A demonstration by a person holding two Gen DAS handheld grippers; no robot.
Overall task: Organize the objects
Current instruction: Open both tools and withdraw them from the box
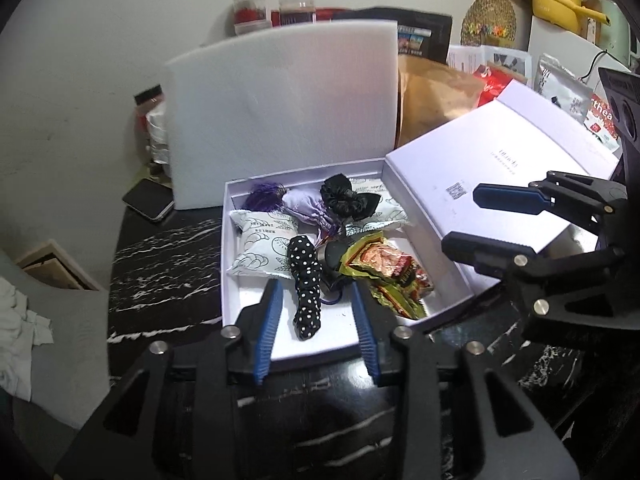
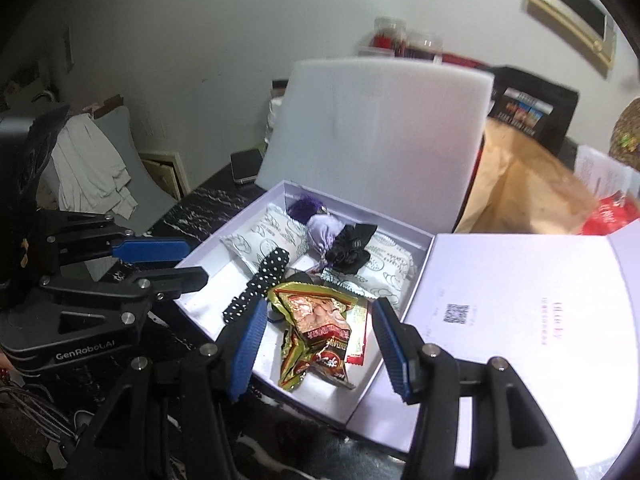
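Note:
A shallow white box (image 1: 225,264) (image 2: 200,298) sits on the black marble table with its lid (image 1: 492,160) (image 2: 520,308) folded open to the right. Inside lie a black polka-dot hair band (image 1: 306,288) (image 2: 264,278), gold-and-red snack packets (image 1: 384,270) (image 2: 320,328), white printed packets (image 1: 260,248) (image 2: 252,240), a black scrunchie (image 1: 348,198) (image 2: 352,246) and a lilac sachet (image 1: 300,206) (image 2: 324,228). My left gripper (image 1: 318,320) (image 2: 196,262) hangs open above the box's near left side, holding nothing. My right gripper (image 2: 320,344) (image 1: 460,218) hovers open over the snack packets, also with nothing in it.
A white foam board (image 1: 280,112) (image 2: 380,136) stands upright behind the box. A phone (image 1: 148,200) (image 2: 244,166) lies at the table's far left corner. A brown paper bag (image 1: 432,96) (image 2: 520,188) and assorted packets crowd the back right. A chair with cloth stands left of the table.

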